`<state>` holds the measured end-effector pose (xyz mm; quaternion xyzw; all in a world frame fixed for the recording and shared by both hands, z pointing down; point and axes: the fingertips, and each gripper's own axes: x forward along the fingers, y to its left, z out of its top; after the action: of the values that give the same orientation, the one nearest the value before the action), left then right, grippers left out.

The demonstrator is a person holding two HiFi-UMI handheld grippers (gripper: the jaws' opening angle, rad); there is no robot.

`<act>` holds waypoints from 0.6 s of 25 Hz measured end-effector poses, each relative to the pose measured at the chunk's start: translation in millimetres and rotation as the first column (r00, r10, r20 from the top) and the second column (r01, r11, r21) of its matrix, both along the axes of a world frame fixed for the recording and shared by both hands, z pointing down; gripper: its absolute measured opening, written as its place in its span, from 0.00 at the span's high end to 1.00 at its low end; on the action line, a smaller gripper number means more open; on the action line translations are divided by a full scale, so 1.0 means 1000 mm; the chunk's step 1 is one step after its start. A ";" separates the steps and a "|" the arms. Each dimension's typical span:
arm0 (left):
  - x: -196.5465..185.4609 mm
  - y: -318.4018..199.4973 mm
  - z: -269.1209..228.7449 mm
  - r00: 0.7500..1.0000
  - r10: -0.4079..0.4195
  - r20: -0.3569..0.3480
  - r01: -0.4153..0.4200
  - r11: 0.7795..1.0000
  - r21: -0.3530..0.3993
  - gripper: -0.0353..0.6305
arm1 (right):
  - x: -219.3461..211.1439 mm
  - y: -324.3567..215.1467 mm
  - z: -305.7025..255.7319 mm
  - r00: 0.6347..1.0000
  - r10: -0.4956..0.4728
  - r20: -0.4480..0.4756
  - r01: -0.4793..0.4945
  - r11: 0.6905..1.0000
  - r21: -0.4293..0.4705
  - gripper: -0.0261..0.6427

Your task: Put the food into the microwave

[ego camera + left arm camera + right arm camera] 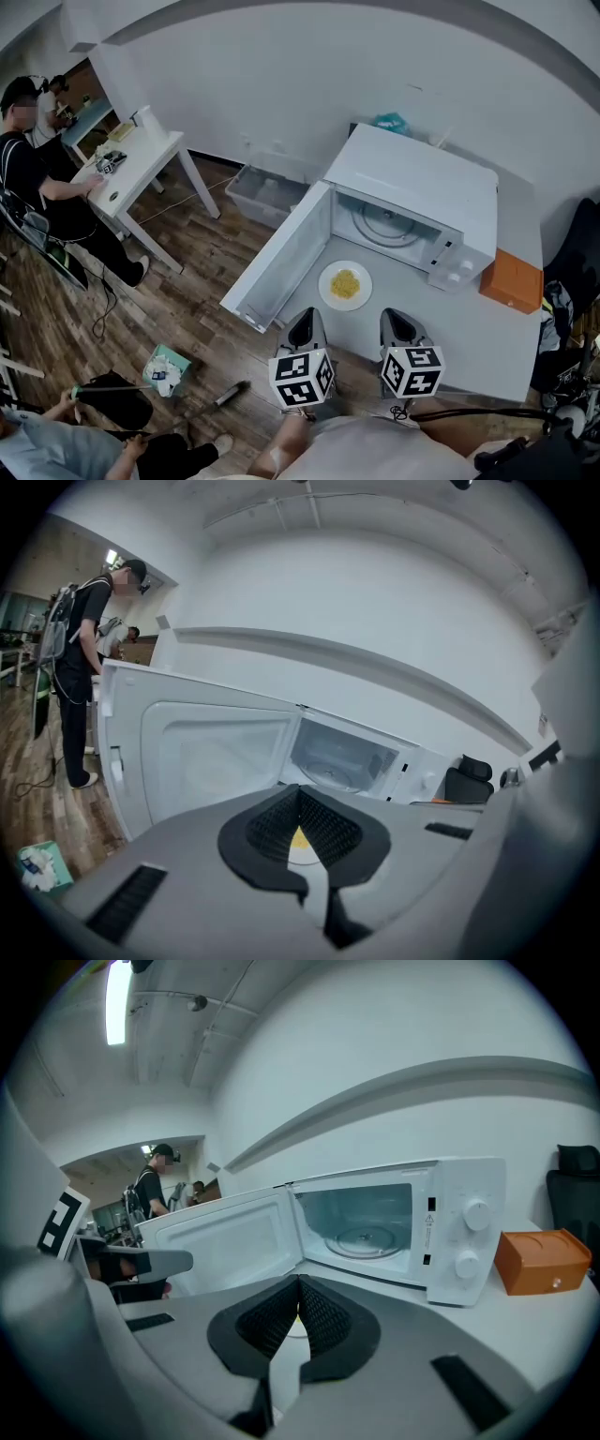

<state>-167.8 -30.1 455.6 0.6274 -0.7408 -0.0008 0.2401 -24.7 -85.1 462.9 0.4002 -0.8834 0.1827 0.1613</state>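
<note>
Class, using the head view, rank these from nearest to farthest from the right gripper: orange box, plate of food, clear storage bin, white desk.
1. Plate of food, just ahead and left of the right gripper.
2. Orange box, to the right, beside the microwave.
3. Clear storage bin, on the floor beyond the open microwave door.
4. White desk, far left.

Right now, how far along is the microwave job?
Done: the microwave door is open, nothing inside. In hand: nothing; left gripper and right gripper are both shut and empty, short of the plate of food on the table. Left: grasp the plate and set it in the microwave.
</note>
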 end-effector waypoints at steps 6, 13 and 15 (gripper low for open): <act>-0.016 -0.028 0.018 1.000 0.030 0.001 -0.030 0.998 -0.053 0.94 | -0.007 -0.033 0.007 0.998 0.063 0.013 -0.063 0.998 -0.015 0.94; -0.011 -0.051 0.032 0.999 0.031 -0.010 -0.032 0.994 -0.105 0.94 | -0.011 -0.058 0.022 0.999 0.052 0.016 -0.051 0.997 -0.063 0.94; -0.008 -0.053 0.035 0.999 0.032 -0.007 -0.033 0.993 -0.115 0.94 | -0.011 -0.063 0.027 0.999 0.050 0.017 -0.049 0.996 -0.071 0.94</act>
<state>-175.7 -82.8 490.7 0.6245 -0.7287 0.0443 0.2775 -35.6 -148.1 489.4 0.4142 -0.8677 0.2217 0.1625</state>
